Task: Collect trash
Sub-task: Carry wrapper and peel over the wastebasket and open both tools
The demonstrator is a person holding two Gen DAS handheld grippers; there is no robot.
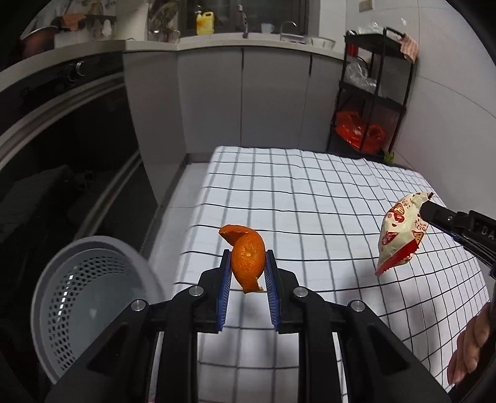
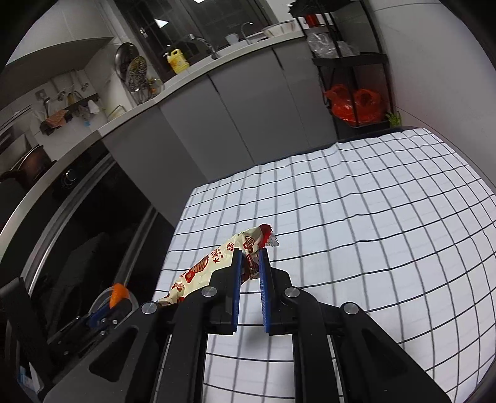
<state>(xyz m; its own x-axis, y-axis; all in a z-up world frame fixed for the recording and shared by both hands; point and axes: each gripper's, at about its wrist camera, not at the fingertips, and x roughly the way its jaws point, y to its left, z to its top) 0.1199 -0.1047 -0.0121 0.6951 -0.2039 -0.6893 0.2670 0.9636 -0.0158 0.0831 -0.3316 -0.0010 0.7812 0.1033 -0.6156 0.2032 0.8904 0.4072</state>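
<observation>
The room is a kitchen: grey cabinets point(image 1: 241, 99) run under a pale counter point(image 1: 217, 38) with a yellow detergent bottle point(image 1: 205, 22) and a faucet point(image 1: 242, 18), and a dark oven front point(image 1: 62, 139) fills the left side. A black wire rack point(image 1: 372, 90) stands by the right wall, with red plastic bags point(image 1: 359, 128) on its lowest shelf. In front lies a table under a white cloth with a black grid point(image 1: 294, 192) — bare across most of its top. A grey perforated bin point(image 1: 90, 297) sits low at the table's left edge. The right gripper point(image 2: 250, 259) is clamped on a cream-and-red snack wrapper point(image 2: 214, 263), lifted clear of the cloth. The left gripper point(image 1: 248, 263) pinches an orange peel point(image 1: 246, 260) between its blue pads — also off the cloth, right of the bin.
</observation>
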